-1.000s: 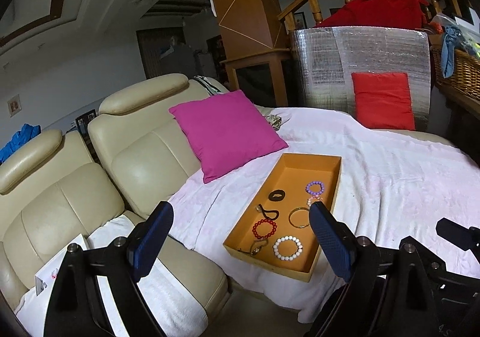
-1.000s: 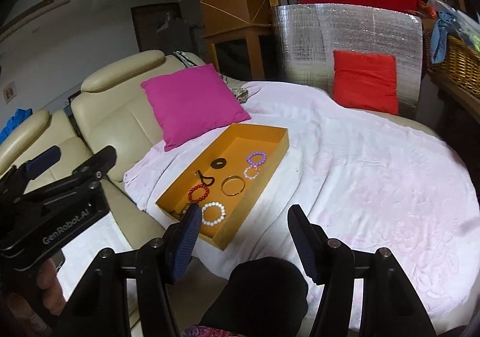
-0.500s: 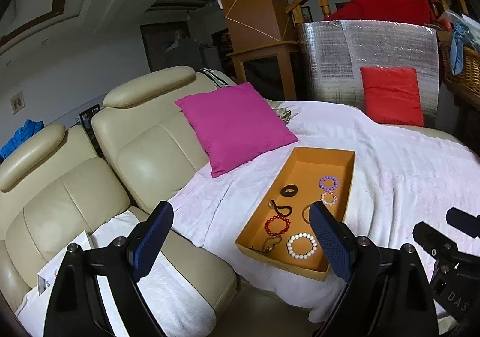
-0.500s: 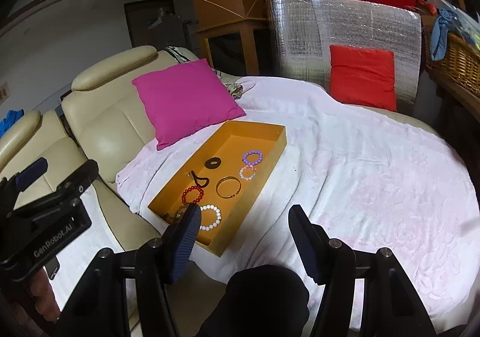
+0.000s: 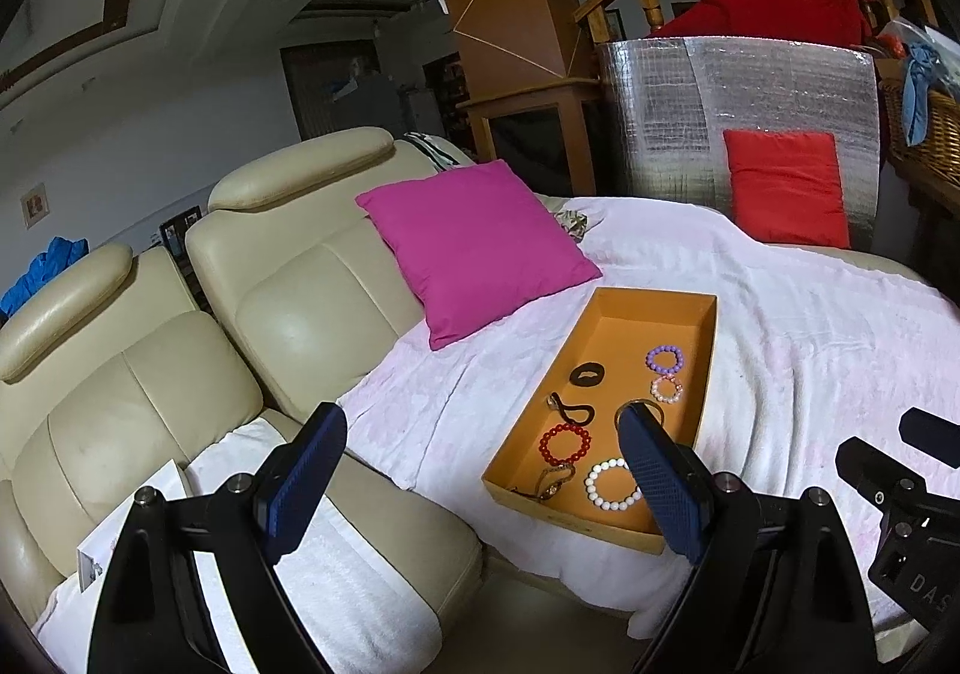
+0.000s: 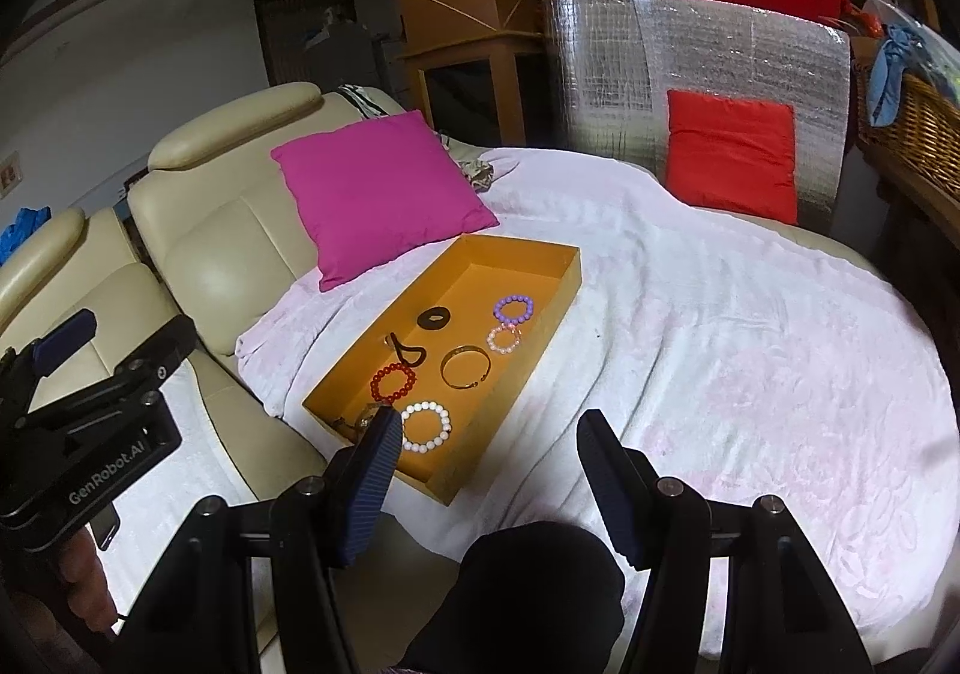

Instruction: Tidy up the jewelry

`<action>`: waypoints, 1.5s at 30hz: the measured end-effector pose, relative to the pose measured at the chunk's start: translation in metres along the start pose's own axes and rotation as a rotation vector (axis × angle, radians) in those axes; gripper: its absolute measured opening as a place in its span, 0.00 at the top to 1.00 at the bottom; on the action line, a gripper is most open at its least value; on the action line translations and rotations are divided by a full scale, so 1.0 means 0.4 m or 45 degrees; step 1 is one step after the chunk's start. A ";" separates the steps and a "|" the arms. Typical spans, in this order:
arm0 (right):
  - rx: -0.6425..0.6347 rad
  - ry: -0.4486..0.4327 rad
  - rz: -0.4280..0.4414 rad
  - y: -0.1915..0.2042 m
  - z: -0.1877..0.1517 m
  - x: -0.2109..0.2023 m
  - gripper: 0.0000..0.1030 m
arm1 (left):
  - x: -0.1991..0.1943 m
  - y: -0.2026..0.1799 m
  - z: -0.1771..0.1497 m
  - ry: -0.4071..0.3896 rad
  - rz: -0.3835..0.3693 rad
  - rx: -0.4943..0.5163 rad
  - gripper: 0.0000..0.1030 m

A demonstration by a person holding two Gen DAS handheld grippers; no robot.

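An orange tray [image 5: 708, 338] [image 6: 558, 278] lies on the white bedspread and holds several pieces of jewelry. Among them are a white bead bracelet [image 5: 612, 485] [image 6: 426, 426], a red bead bracelet [image 5: 564, 443] [image 6: 393, 381], a gold bangle [image 6: 465, 366], a purple bracelet [image 5: 665, 359] [image 6: 513, 308] and a black ring [image 5: 587, 375] [image 6: 433, 317]. My left gripper [image 5: 483, 437] is open and empty, hovering short of the tray's near left corner. My right gripper [image 6: 489, 434] is open and empty over the tray's near right edge.
A magenta cushion [image 5: 474, 248] leans on the cream sofa [image 5: 288, 278] just left of the tray. A red cushion [image 5: 786, 188] rests against a silver foil panel [image 5: 738, 116] at the back. A wicker basket [image 6: 912, 128] stands at the right. A dark knee [image 6: 540, 596] shows below the right gripper.
Both views have shifted slightly, so the tray sits a little further right in the left wrist view and nearer in the right wrist view. The jewelry has not moved.
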State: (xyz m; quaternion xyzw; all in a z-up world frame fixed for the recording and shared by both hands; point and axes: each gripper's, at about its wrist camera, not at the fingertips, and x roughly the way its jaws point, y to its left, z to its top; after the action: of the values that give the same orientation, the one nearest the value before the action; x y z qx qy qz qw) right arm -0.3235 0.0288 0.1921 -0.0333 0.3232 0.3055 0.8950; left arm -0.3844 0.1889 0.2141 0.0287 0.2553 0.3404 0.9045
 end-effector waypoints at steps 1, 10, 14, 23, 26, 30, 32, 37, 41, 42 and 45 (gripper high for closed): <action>0.000 0.004 0.002 0.002 -0.001 0.002 0.37 | 0.001 -0.001 -0.001 0.004 -0.003 0.002 0.11; -0.023 0.005 -0.014 0.011 -0.007 0.007 0.37 | 0.008 -0.004 -0.010 0.009 -0.010 0.018 0.11; -0.035 -0.002 -0.030 0.014 -0.008 0.008 0.37 | 0.010 0.000 -0.012 0.014 -0.009 0.015 0.11; -0.051 -0.012 -0.029 0.021 -0.006 0.002 0.37 | 0.011 0.004 -0.015 0.013 -0.005 0.014 0.11; -0.054 -0.010 -0.029 0.025 -0.005 0.003 0.37 | 0.014 0.007 -0.017 0.016 -0.002 0.010 0.11; -0.056 -0.011 -0.030 0.027 -0.004 0.004 0.37 | 0.021 0.012 -0.020 0.024 0.001 0.006 0.11; -0.057 -0.010 -0.030 0.030 -0.001 0.007 0.37 | 0.024 0.017 -0.022 0.027 0.001 0.002 0.11; -0.071 -0.012 -0.033 0.040 0.006 0.014 0.37 | 0.034 0.029 -0.027 0.034 0.004 -0.013 0.11; -0.094 -0.006 -0.033 0.062 0.016 0.029 0.37 | 0.048 0.039 -0.030 0.045 0.004 -0.021 0.11; -0.100 -0.005 -0.032 0.067 0.019 0.033 0.37 | 0.053 0.041 -0.031 0.049 0.006 -0.023 0.11; -0.111 -0.002 -0.027 0.079 0.027 0.048 0.37 | 0.067 0.046 -0.031 0.062 0.011 -0.027 0.11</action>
State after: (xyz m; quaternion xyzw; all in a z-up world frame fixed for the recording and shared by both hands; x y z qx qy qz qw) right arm -0.3239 0.0672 0.1934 -0.0754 0.3085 0.3097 0.8962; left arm -0.3842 0.2183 0.1958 0.0122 0.2734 0.3475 0.8969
